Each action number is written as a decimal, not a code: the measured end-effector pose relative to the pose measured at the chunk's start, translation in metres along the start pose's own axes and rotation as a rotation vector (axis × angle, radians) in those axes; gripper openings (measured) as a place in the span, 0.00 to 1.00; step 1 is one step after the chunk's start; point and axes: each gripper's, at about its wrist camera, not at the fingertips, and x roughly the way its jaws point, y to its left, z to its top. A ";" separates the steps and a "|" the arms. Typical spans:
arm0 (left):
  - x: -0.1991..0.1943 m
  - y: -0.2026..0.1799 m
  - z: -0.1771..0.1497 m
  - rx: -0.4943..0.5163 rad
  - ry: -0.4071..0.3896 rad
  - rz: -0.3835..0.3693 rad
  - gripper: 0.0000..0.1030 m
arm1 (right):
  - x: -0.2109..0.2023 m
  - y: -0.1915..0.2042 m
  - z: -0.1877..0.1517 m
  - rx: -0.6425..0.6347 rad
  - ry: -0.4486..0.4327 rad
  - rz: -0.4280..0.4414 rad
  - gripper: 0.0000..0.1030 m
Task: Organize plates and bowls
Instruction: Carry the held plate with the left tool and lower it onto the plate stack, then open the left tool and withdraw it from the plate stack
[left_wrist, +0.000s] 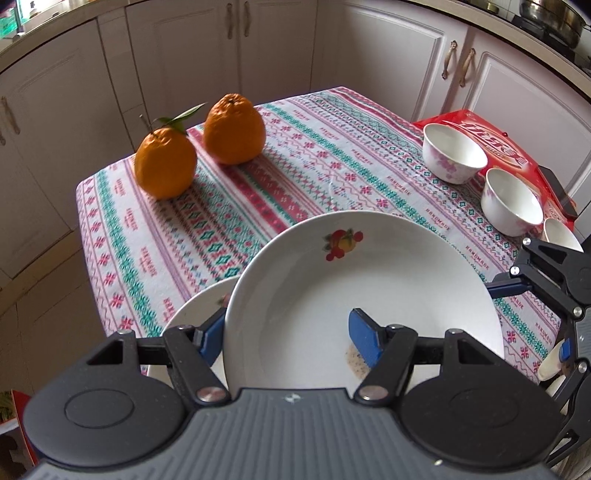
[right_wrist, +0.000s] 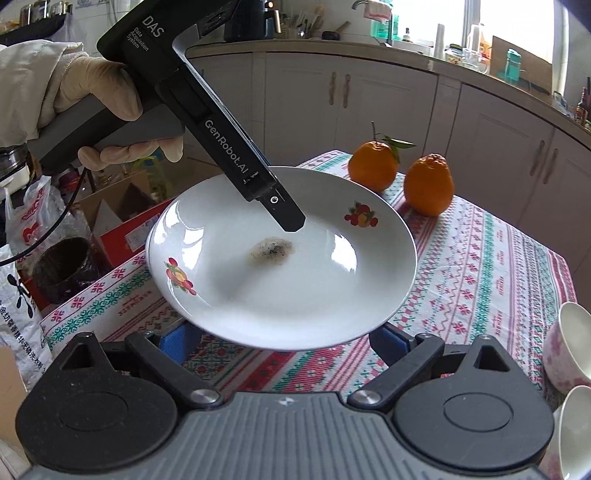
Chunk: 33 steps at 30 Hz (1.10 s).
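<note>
The shallow white ceramic plate with fruit decals, a dark speck stain at its centre, hangs tilted above the patterned tablecloth, its rim pinched between the blue pads of the left gripper. The right gripper sits just under the plate's near edge, jaws spread wide and gripping nothing. Beyond stand two oranges; white floral bowls line the cloth's right side.

A cream glove and pale sleeve; black tool with blue pads.
</note>
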 end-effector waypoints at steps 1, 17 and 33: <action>0.000 0.002 -0.002 -0.008 -0.001 0.000 0.66 | 0.001 0.002 0.001 -0.004 0.002 0.002 0.96; 0.005 0.026 -0.025 -0.077 -0.033 -0.033 0.64 | 0.006 0.024 0.011 -0.076 -0.013 0.010 0.96; 0.004 0.013 -0.035 -0.061 -0.105 -0.092 0.69 | 0.009 0.021 0.012 -0.067 0.003 -0.024 0.96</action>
